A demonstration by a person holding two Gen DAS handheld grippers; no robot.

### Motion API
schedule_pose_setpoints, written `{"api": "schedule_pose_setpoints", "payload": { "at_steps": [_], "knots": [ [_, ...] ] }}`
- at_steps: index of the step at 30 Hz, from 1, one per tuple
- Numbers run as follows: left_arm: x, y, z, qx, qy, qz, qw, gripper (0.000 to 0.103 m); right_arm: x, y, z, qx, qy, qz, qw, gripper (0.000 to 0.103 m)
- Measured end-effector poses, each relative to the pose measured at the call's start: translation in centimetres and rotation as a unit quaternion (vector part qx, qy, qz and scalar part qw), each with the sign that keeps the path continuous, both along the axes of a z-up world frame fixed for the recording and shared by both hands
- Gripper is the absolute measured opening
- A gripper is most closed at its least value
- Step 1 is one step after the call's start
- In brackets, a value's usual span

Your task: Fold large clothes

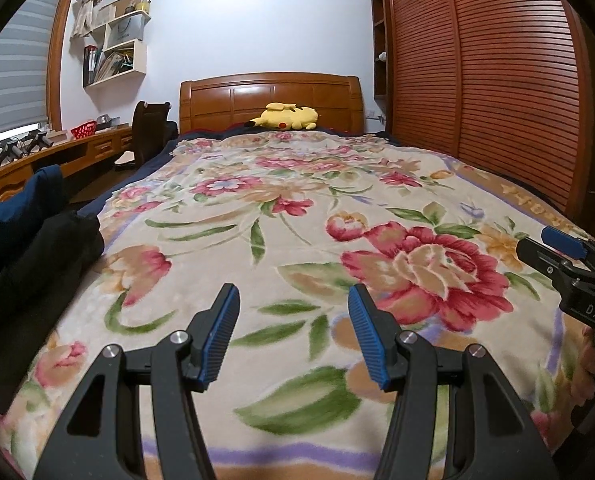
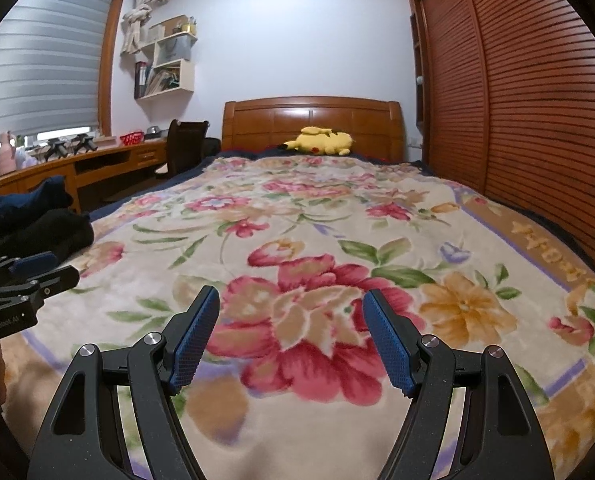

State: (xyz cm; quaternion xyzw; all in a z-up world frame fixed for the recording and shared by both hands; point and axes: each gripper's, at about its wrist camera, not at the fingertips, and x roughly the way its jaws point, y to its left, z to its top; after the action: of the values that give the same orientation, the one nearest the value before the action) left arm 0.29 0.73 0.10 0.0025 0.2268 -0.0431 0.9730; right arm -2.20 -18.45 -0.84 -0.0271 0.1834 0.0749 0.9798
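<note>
A pile of dark clothes lies at the bed's left edge: a black garment point(image 1: 37, 256) with a navy one point(image 1: 21, 196) behind it. It also shows in the right wrist view, the black garment point(image 2: 53, 232) in front of the navy one point(image 2: 25, 196). My left gripper point(image 1: 293, 300) is open and empty, above the floral blanket point(image 1: 297, 208), to the right of the pile. My right gripper point(image 2: 291, 304) is open and empty over the big red flower. Each gripper shows at the edge of the other's view: the right gripper point(image 1: 545, 246) and the left gripper point(image 2: 53, 266).
A yellow plush toy point(image 1: 285, 117) lies by the wooden headboard point(image 1: 269, 96). A slatted wardrobe point(image 1: 497, 60) runs along the right side. A desk point(image 1: 57, 152) with a chair point(image 1: 149, 128) and wall shelves point(image 1: 117, 52) stands to the left.
</note>
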Motion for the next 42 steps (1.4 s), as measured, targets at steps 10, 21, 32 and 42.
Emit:
{"api": "schedule_pose_setpoints", "payload": {
  "at_steps": [10, 21, 32, 42],
  "knots": [
    [-0.05, 0.05, 0.01, 0.000, -0.001, 0.000, 1.0000, 0.056, 0.08, -0.02, -0.09, -0.001, -0.001, -0.001, 1.000, 0.076],
    [-0.10, 0.23, 0.12, 0.000, -0.003, 0.001, 1.0000, 0.056, 0.14, -0.13, -0.19, -0.001, -0.003, -0.003, 1.000, 0.076],
    [-0.17, 0.42, 0.30, -0.001, -0.005, 0.002, 1.0000, 0.056, 0.23, -0.26, -0.28, 0.000, -0.003, -0.003, 1.000, 0.076],
    [-0.19, 0.61, 0.49, -0.002, -0.006, 0.002, 1.0000, 0.056, 0.37, -0.38, -0.39, 0.000, -0.002, -0.003, 1.000, 0.076]
  ]
}}
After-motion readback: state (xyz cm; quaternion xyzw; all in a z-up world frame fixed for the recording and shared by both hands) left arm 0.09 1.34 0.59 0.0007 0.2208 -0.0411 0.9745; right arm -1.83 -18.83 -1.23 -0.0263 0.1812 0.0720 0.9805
